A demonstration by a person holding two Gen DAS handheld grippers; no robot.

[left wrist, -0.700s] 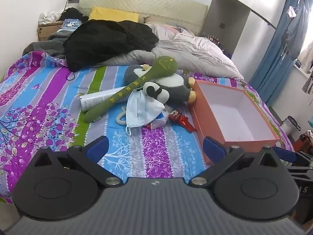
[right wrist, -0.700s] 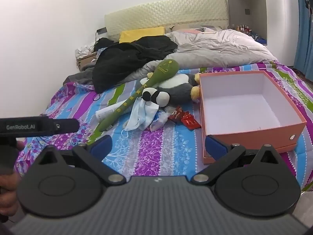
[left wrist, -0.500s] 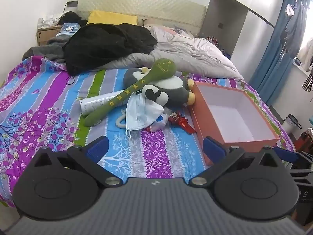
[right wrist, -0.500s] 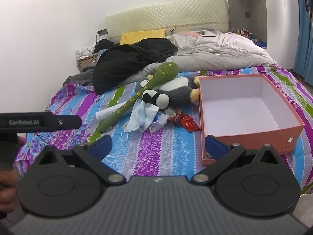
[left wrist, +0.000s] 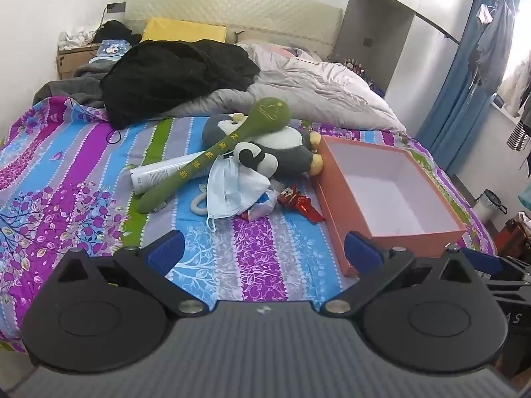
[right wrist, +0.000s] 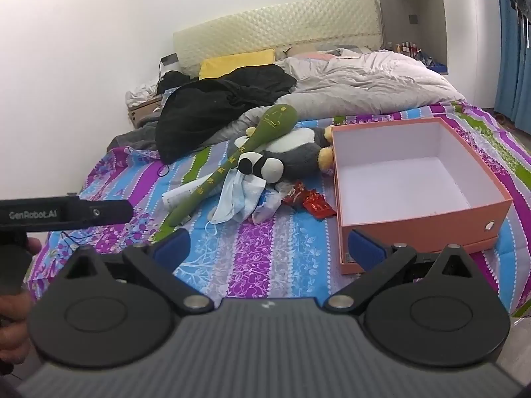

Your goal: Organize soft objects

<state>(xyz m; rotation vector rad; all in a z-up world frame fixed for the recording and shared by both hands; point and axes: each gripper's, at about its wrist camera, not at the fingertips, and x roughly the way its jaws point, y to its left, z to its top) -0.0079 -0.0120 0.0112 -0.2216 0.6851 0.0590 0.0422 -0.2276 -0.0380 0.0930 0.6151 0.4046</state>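
Orange box: the orange cardboard box with a white inside point(right wrist: 415, 179) sits by the bed's right edge and holds nothing; as far as you can see, nothing is sorted yet.
Left to do: every soft thing lies on the striped purple, blue and green bedsheet point(left wrist: 265, 248), just left of the box.
Green mallet: the long green plush mallet with yellow lettering point(left wrist: 219, 156) leans across the grey-and-white plush penguin point(left wrist: 282, 152), whose yellow feet touch the box wall.
Panda: a small black-and-white plush panda point(right wrist: 262, 165) rests against the penguin.
Masks: crumpled pale-blue face masks point(left wrist: 229, 189) sag below the panda, beside red foil wrappers point(right wrist: 308, 199).
Left gripper point(left wrist: 264, 252): your jaws stand wide apart, holding nothing.
Right gripper point(right wrist: 267, 247): likewise spread and unloaded, near the bed's foot edge.
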